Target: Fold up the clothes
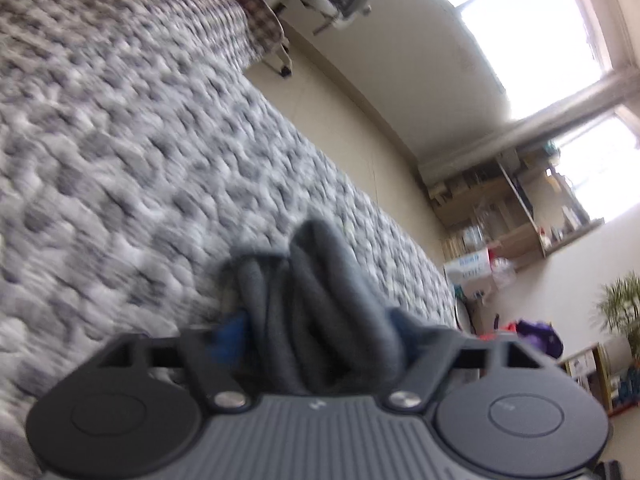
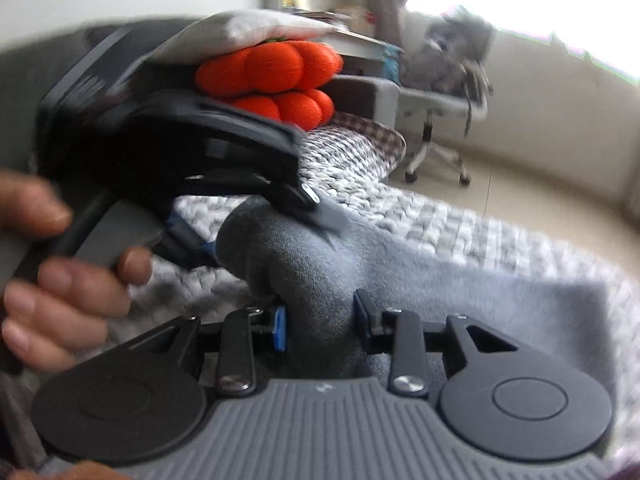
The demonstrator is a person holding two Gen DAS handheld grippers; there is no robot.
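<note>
Fingers (image 2: 60, 280) of a hand wrap the handle of the left gripper (image 2: 256, 224) on the left side of the right wrist view. Its jaws stand wide apart, and a thick bunch of the grey cloth (image 2: 312, 264) sits between them. In the left wrist view the left gripper (image 1: 316, 320) has folds of that grey cloth (image 1: 320, 300) piled up between its jaws, with a blue pad peeking out on the left side. It is too blurry to tell if the pads press on the cloth.

Just below, the right gripper (image 2: 320, 320) has its jaws part way closed, clamped on a roll of the same grey cloth. A blue pad touches the cloth on each side. To the right of these jaws the cloth spreads out flat over the bed (image 2: 460, 216), which has a bumpy grey and white blanket (image 1: 120, 140).

Past the jaws, at the far end of the bed, lies an orange cushion (image 2: 272, 76) under a white pillow (image 2: 240, 36). Further right stands a chair (image 2: 440, 120) on the floor.
</note>
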